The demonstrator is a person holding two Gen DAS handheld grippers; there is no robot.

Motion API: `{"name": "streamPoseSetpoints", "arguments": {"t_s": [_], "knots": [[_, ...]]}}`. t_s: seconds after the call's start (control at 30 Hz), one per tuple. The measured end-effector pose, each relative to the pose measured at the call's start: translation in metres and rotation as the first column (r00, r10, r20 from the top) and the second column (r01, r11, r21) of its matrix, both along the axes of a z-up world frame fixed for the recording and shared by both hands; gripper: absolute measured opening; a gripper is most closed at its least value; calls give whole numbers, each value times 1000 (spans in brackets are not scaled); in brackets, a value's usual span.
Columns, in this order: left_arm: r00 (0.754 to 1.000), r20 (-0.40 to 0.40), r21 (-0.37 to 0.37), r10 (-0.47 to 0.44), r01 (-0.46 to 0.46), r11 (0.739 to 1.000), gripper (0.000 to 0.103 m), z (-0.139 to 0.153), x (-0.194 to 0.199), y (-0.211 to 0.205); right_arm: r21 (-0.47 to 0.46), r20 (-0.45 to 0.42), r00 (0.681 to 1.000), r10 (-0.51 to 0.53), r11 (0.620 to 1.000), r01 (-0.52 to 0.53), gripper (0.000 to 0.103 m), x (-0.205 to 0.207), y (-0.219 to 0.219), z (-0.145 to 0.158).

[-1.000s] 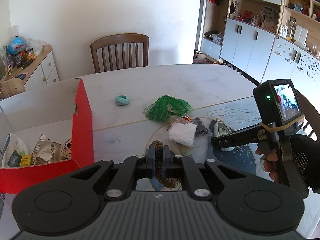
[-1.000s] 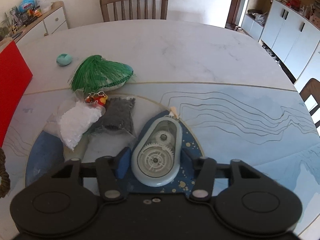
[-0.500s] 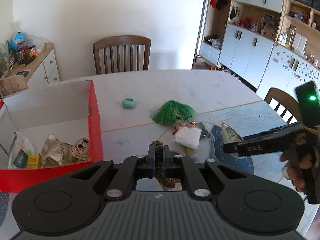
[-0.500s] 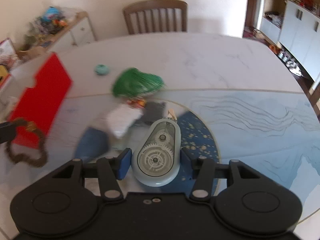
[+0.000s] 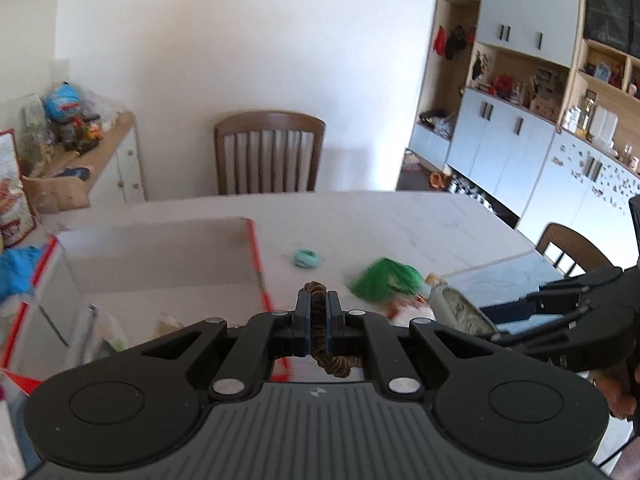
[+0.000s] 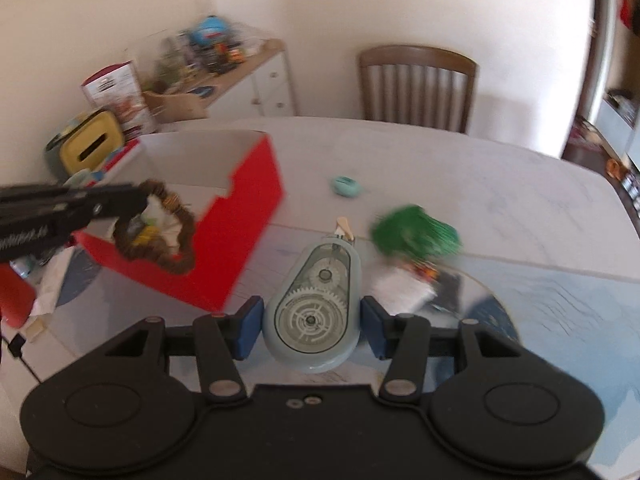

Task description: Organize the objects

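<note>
Brown fabric scrunchie (image 5: 320,320), ruffled and ring-shaped, is hanging clamped between the tightly closed fingers of the left gripper (image 5: 318,312), with its loop drooping below the pads; in the right wrist view the same scrunchie (image 6: 160,236) is dangling in the air over the near corner of the red cardboard box (image 6: 244,232), and the left gripper (image 6: 132,200) is reaching in from the left edge. Inside the box (image 5: 256,256), crumpled packets and wrappers are lying on the floor of its pale interior, though motion blur is keeping them hard to name. The right gripper (image 6: 312,324) is grasping a pale blue teardrop-shaped correction tape dispenser (image 6: 316,304) with clear window and white gears, its blue pads pressing on both flanks and its nozzle pointing away from the camera; the dispenser is being carried above the table. On the marble-patterned white and blue table (image 6: 480,176) a small teal round object (image 6: 346,186) is lying near the box, a green tasselled object (image 6: 416,236) is sitting just right of the dispenser's tip, and a white packet (image 6: 400,290) with a dark packet (image 6: 450,296) beside it is lying nearer the camera. A brown wooden chair (image 5: 270,152) is standing at the far side of the table.
</note>
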State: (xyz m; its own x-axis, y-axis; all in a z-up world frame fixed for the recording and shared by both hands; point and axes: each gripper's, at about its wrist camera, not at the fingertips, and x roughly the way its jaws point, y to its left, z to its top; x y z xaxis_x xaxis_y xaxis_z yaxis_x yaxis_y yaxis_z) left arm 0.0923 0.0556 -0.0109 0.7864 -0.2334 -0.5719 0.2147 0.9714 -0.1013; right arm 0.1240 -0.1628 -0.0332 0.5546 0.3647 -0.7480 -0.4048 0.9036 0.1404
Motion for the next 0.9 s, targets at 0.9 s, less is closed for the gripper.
{"name": "streamPoseSetpoints", "arguments": {"t_s": [0.9], "knots": [[975, -60, 68, 214, -210, 975, 6, -32, 112, 131, -132, 26, 974, 227, 966, -222, 51, 81, 191, -21]]}}
